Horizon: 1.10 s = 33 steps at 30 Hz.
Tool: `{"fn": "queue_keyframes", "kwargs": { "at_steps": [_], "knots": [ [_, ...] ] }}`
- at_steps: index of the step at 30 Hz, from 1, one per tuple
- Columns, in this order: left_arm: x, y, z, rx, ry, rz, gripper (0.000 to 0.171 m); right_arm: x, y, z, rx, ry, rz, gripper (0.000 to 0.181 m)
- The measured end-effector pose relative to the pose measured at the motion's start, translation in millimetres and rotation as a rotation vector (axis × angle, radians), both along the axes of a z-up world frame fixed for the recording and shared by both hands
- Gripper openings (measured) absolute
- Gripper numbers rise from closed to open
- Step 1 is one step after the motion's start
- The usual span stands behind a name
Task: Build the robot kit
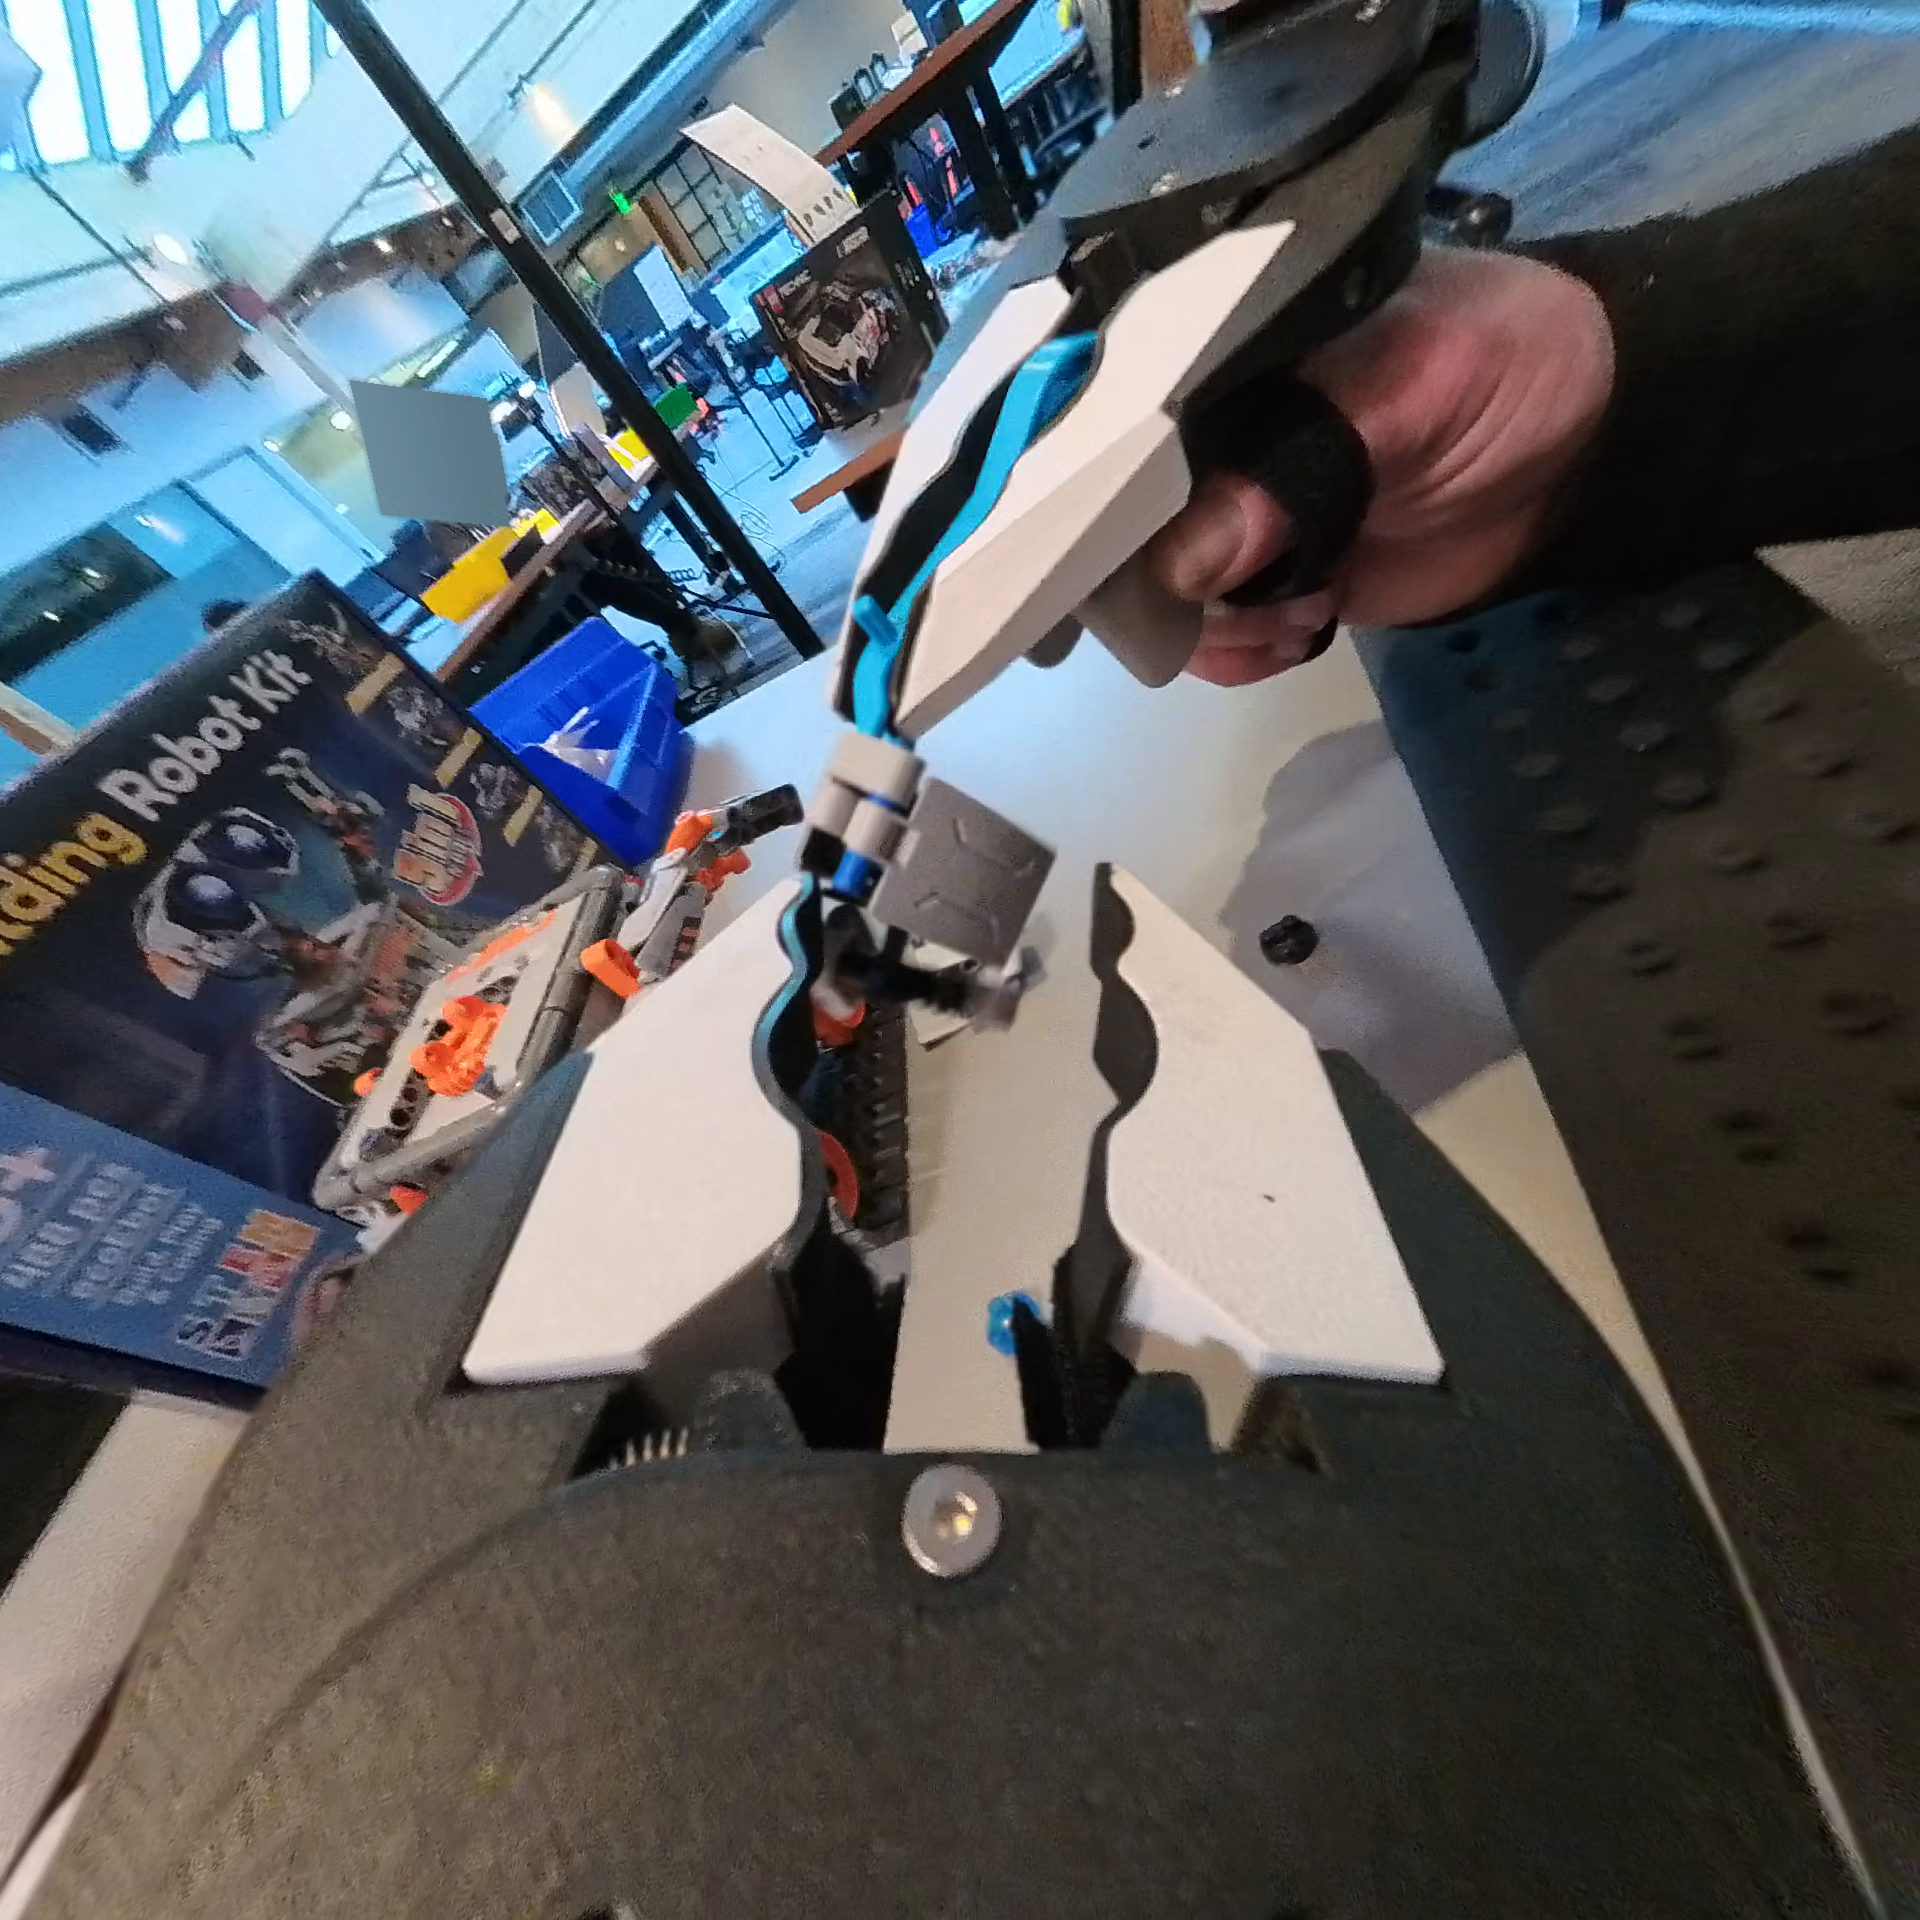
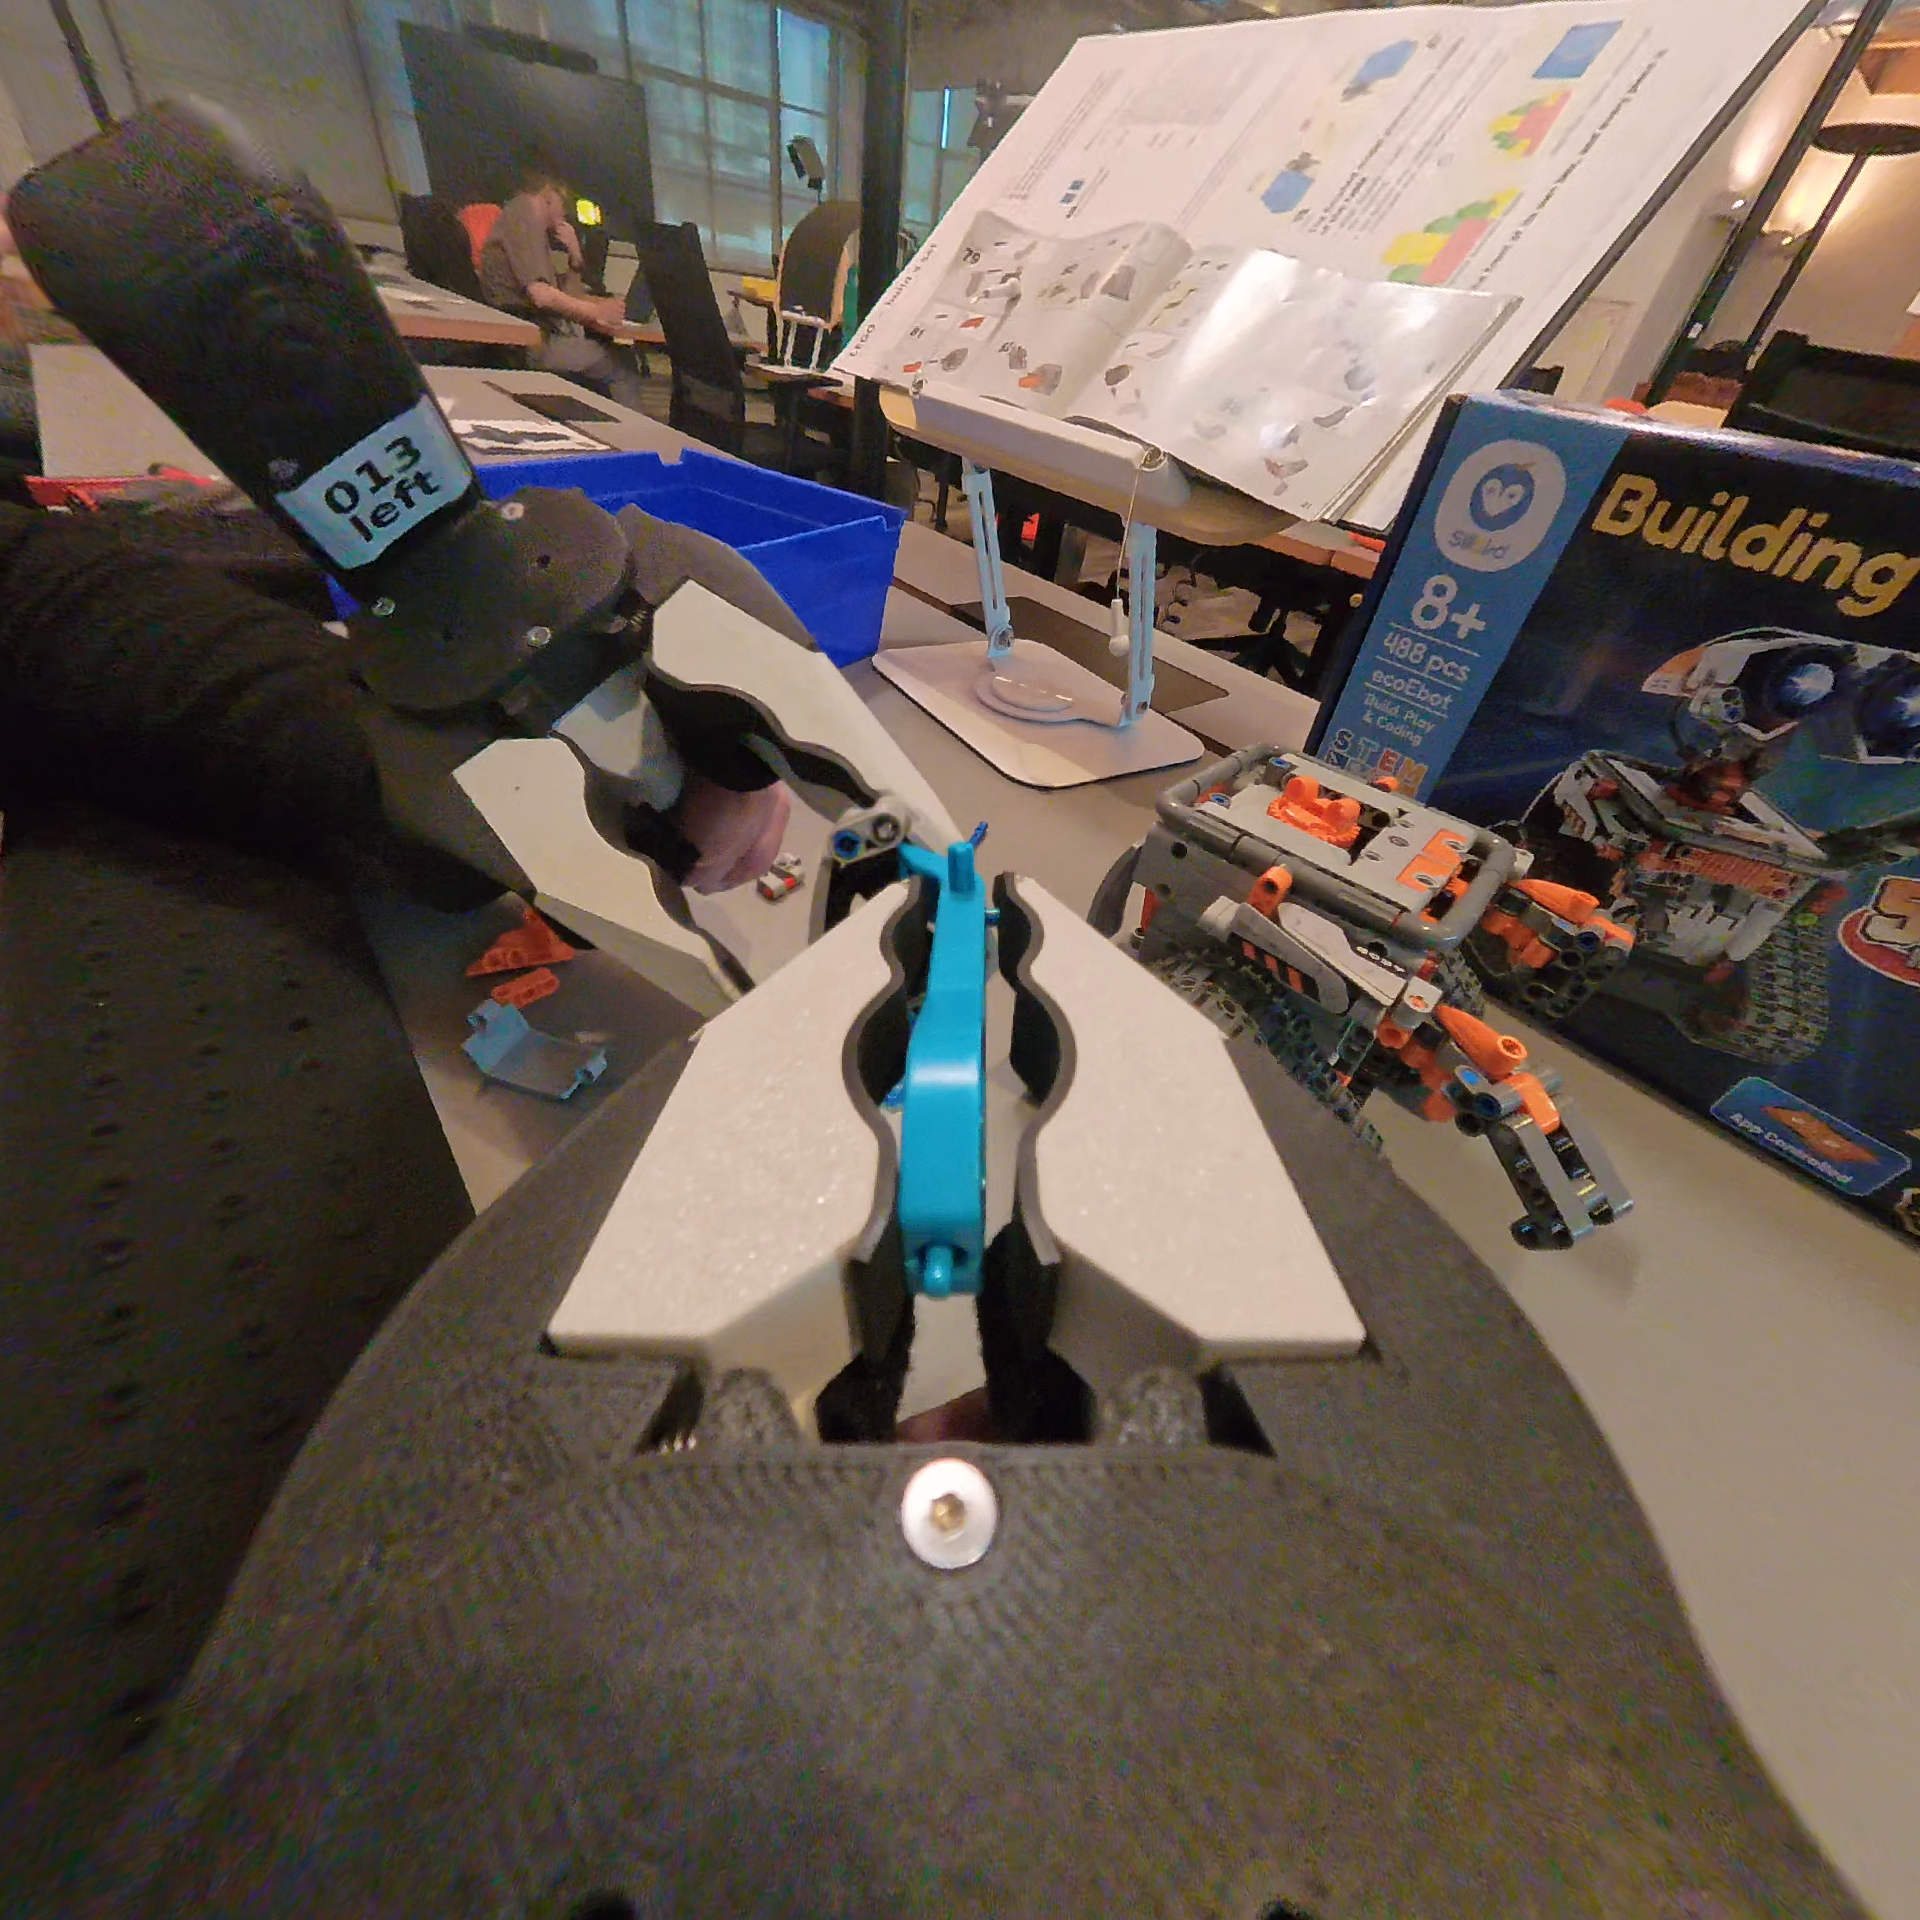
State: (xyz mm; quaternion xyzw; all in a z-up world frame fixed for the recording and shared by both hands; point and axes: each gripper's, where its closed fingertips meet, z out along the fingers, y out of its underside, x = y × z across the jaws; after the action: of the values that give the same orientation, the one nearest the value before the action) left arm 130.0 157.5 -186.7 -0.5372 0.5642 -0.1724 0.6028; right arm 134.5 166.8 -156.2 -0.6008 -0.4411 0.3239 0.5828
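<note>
Right gripper fingers clamped on blue tool, left gripper fingers apart around tracked assembly, robot model on counter

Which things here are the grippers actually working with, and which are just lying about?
In hand:
- blue tool, clamped in the right gripper
- grey part at the tool's tip
- tracked piece, between the fingers of the open left gripper

Lying about:
- robot model
- kit box
- blue bin
- manual on its stand
- orange parts
</note>
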Motion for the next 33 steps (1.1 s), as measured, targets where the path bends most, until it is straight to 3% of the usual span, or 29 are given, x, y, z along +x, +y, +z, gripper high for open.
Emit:
{"fn": "queue_keyframes", "kwargs": {
  "at_steps": [3,5,14,23,26,29,33],
  "knots": [
    [3.7,-2.0,-3.2,-0.073,-0.014,-0.037,0.052,-3.3,-3.9,-2.6,0.003,-0.013,0.025,0.011],
    [2.9,0.0,-8.1,-0.083,0.012,-0.036,0.036,-3.2,-3.7,-2.7,-0.002,-0.010,0.031,0.011],
    [-1.0,5.9,-1.7,-0.122,-0.027,-0.016,0.035,5.2,2.6,0.7,0.021,-0.013,-0.006,0.011],
    [-1.7,6.5,-5.2,-0.170,-0.005,-0.008,0.035,10.5,9.4,5.0,0.329,-0.245,-0.153,0.010],
    [-2.2,8.0,-3.3,-0.178,-0.013,0.003,0.035,8.8,9.6,2.4,0.355,-0.293,-0.167,0.010],
    [-2.3,12.0,-5.1,-0.131,0.020,0.046,0.035,10.0,13.3,-0.1,0.324,-0.296,-0.193,0.011],
    [-2.7,18.7,-9.1,0.041,0.133,0.152,0.035,12.5,23.2,-11.3,0.215,-0.316,-0.256,0.010]
  ]
}}
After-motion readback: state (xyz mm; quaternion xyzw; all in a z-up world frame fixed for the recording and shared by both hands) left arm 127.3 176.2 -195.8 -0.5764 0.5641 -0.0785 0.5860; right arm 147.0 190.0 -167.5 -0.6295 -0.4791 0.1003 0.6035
